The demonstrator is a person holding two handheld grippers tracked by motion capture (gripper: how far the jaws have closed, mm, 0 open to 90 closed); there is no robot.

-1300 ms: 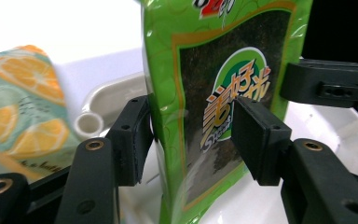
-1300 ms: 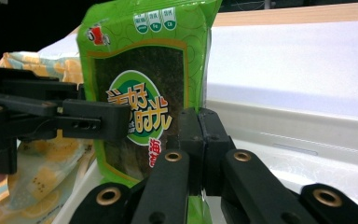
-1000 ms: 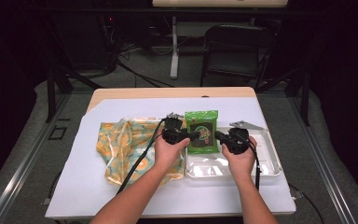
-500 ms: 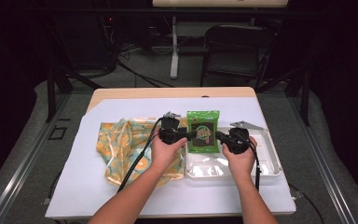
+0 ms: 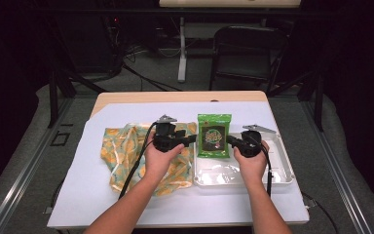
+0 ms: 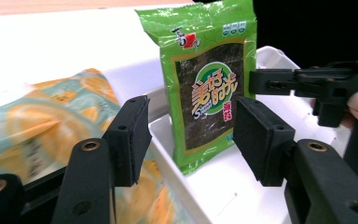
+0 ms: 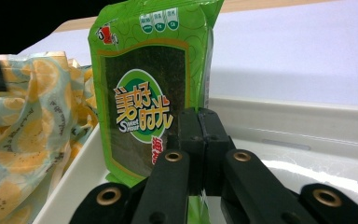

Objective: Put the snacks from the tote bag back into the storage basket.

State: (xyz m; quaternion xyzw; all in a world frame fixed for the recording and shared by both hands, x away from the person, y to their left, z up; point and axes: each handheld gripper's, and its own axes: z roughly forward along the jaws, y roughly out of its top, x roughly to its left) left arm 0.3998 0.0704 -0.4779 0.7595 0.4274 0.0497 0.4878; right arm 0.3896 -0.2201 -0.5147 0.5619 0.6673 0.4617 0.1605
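Centre frame, the left tool (image 5: 191, 140) backs off leftward, released; the right tool (image 5: 230, 140), clenched, grips the seaweed packet (image 5: 214, 135) alone over the tray (image 5: 282, 168).

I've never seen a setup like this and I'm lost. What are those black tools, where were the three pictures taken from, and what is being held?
A person holds a two-jaw gripper in each hand. One camera looks down from above; the other two ride on the grippers. On the table lie an orange-print cloth and a white tray. A green seaweed packet stands in the tray. The right gripper is shut, seemingly pinching the packet's edge. The left gripper is open, its jaws apart in front of the packet.
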